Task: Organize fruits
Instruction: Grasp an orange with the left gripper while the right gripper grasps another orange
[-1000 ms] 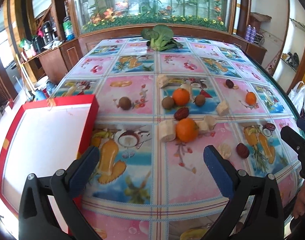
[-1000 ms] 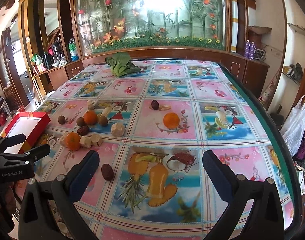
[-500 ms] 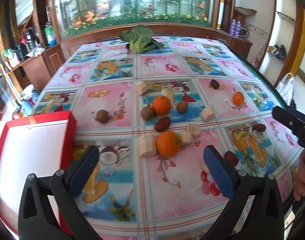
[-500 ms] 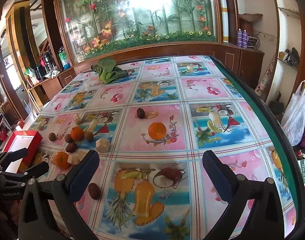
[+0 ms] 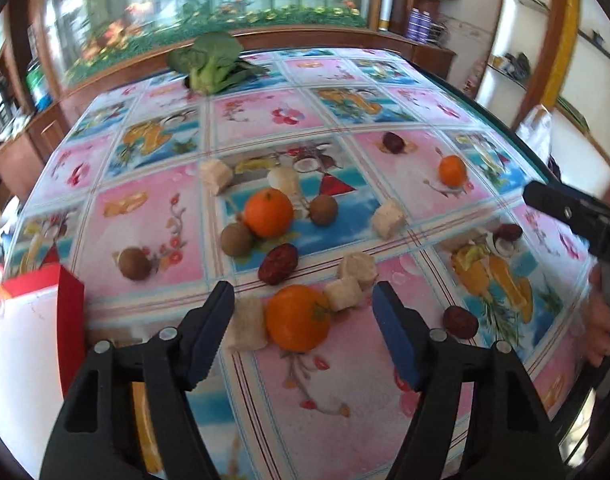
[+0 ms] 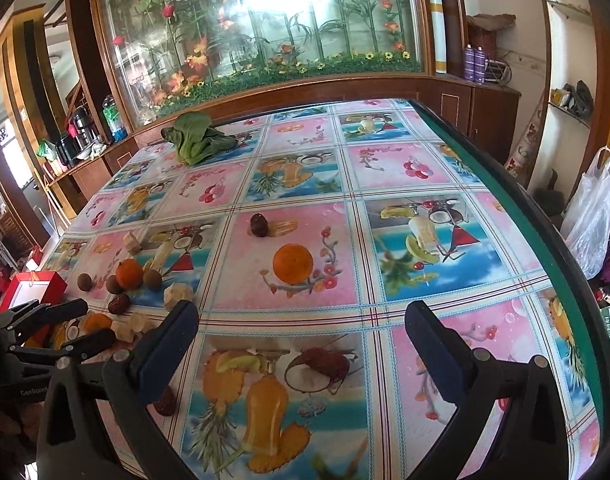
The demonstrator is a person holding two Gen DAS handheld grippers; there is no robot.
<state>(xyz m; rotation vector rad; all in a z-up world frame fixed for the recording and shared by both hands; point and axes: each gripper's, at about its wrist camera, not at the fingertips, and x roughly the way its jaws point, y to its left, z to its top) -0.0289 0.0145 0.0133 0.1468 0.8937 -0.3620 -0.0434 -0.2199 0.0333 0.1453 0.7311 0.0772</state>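
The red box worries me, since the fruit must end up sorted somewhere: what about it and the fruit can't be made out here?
- Red box: left wrist view, cut off by the left edge and the left gripper; any contents unseen.
- Red box, right wrist view: too small to see inside.
- Dark red fruit: right wrist view, mostly behind a finger of the right gripper.
- Near orange: right wrist view, partly behind the left gripper's fingers.

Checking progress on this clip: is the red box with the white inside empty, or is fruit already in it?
Cannot tell fully: the red box with the white inside shows only bare white interior, partly cropped.
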